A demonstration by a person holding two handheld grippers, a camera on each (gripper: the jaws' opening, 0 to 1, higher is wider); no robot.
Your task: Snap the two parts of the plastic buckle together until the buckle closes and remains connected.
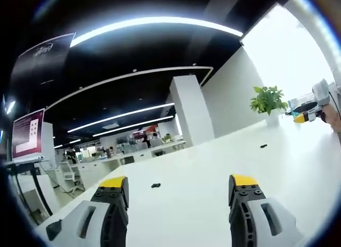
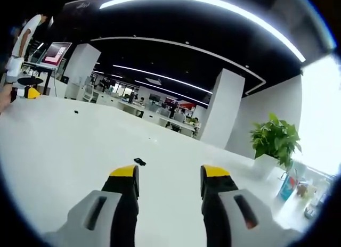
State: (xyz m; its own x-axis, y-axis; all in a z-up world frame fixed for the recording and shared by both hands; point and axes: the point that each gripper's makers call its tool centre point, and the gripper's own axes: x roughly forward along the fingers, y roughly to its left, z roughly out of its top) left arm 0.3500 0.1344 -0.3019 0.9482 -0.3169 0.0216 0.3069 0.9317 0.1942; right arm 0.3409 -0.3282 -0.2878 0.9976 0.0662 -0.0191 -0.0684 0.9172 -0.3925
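Hovering low over white surface (image 1: 298, 162), left gripper (image 1: 178, 189) was wide open, held nothing. Right gripper (image 2: 169, 179) open too, empty. Buckle part (image 1: 155, 185) lay ahead between left jaws; other part (image 2: 139, 162) near right jaws. Both lined up, likely for grabbing.

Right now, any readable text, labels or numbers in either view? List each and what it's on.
None can be read.
Dark hanging banner: pale logo or lettering, too blurred.
Red screen on a stand: white marks, too small.
Same kind of screen in the right gripper view: illegible.
Items by the potted plant, such as the blue one: print too small.
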